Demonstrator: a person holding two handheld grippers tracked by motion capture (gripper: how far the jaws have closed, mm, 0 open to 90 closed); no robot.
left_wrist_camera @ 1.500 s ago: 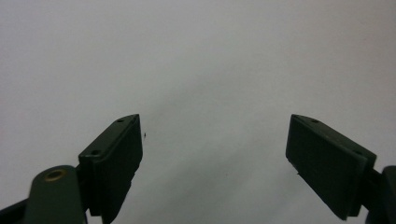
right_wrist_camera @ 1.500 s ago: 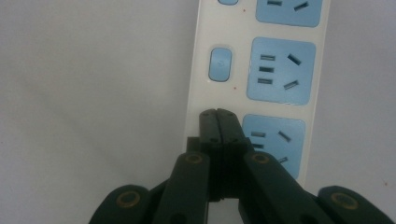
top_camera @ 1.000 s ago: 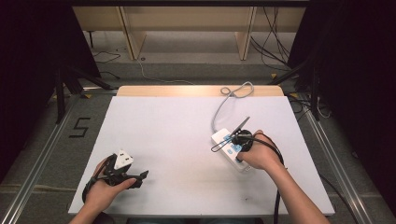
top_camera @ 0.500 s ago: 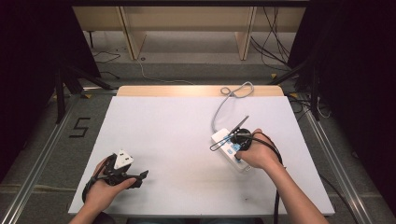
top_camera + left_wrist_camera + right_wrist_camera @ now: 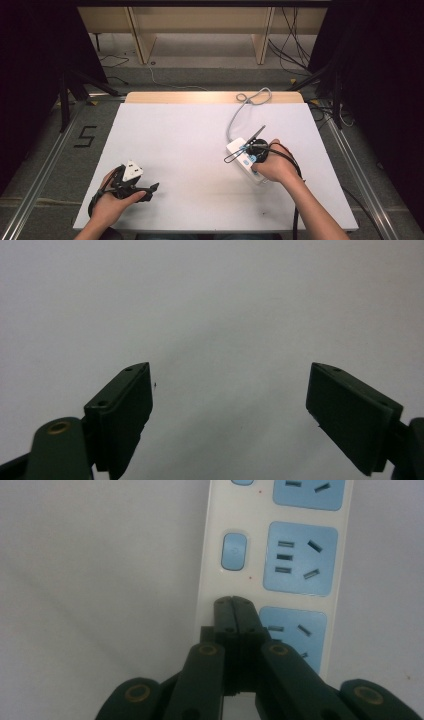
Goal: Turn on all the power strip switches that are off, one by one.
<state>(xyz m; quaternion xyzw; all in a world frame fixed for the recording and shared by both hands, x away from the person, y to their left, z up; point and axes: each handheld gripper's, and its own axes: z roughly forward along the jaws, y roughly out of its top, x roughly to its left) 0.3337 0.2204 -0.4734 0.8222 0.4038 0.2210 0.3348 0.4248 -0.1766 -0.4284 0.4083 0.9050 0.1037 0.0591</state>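
A white power strip [image 5: 239, 152] with blue sockets [image 5: 300, 559] lies at the right of the white table [image 5: 190, 135]. My right gripper [image 5: 255, 151] is held over it in a hand. In the right gripper view the right gripper [image 5: 233, 600] is shut with nothing between its jaws. Its tips sit over the strip's [image 5: 210, 555] left edge, just below a blue switch [image 5: 234, 551]. My left gripper [image 5: 149, 190] rests near the table's front left corner. In the left gripper view the left gripper [image 5: 230, 390] is open, with bare table between its jaws.
The strip's grey cable [image 5: 235, 117] runs to the far edge and ends in a loop [image 5: 255, 96]. A thin dark rod [image 5: 252, 136] slants across the strip beside the right hand. Floor cables and wooden legs lie beyond the table.
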